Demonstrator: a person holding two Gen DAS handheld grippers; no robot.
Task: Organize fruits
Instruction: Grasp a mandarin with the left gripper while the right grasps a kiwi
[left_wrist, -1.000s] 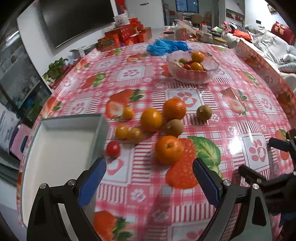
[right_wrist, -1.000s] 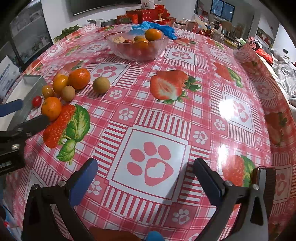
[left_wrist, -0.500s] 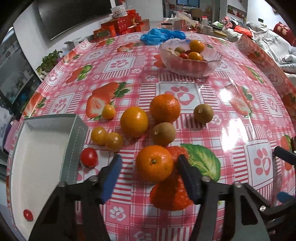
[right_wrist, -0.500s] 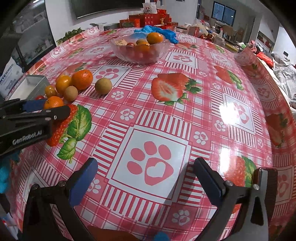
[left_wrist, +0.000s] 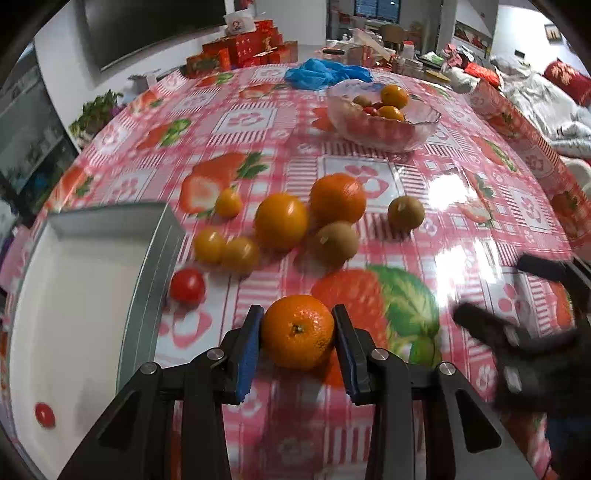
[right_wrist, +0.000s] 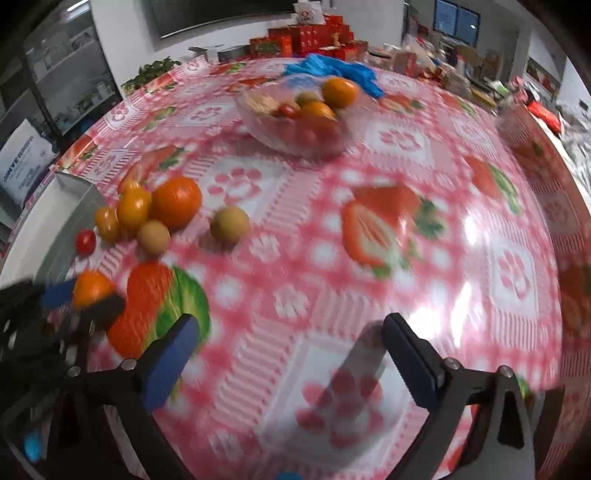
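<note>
Left wrist view sets out your next move: the white tray (left_wrist: 74, 295) lies on the desk (left_wrist: 480, 229) to the left of your left tool (left_wrist: 297, 338), its near wall just beside the tool's left arm. That tool's jaws have just been closing and now clamp a tangerine (left_wrist: 297, 331), stem facing you, resting on the desk. Your right tool (right_wrist: 288, 350) stands spread wide over bare cloth, farther from the tray, so the left hand is the nearer carrier.
</note>
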